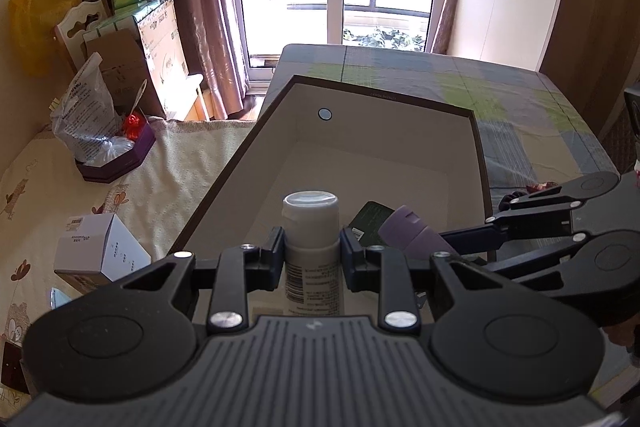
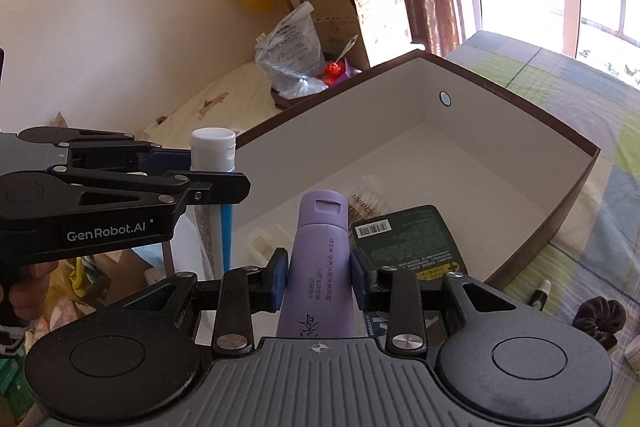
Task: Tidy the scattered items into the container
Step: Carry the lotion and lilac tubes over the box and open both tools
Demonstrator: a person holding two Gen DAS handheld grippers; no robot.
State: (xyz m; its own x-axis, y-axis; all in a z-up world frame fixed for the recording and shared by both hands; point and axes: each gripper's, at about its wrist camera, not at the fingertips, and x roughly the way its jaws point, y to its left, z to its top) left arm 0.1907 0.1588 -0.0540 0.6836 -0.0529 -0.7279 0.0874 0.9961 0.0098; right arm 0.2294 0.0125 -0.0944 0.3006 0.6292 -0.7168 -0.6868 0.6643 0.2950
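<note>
My left gripper (image 1: pixel 312 251) is shut on a white tube with a white cap (image 1: pixel 311 227), held above the near end of the open brown-rimmed box (image 1: pixel 380 95). My right gripper (image 2: pixel 319 277) is shut on a lilac tube (image 2: pixel 320 259), also over the box's near end. In the right wrist view the white tube (image 2: pixel 212 155) stands upright in the left gripper (image 2: pixel 212 187) at the left. A dark green packet (image 2: pixel 412 239) and a pack of cotton swabs (image 2: pixel 362 211) lie on the box floor. In the left wrist view the lilac tube (image 1: pixel 412 233) pokes in from the right.
The box (image 2: pixel 576 187) sits on a checked bedspread (image 1: pixel 520 99). Beside it on the right lie a dark scrunchie (image 2: pixel 598 319) and a small white vial (image 2: pixel 540 293). A white carton (image 1: pixel 100 251) and a purple tray with bags (image 1: pixel 116 155) rest on the cream blanket at the left.
</note>
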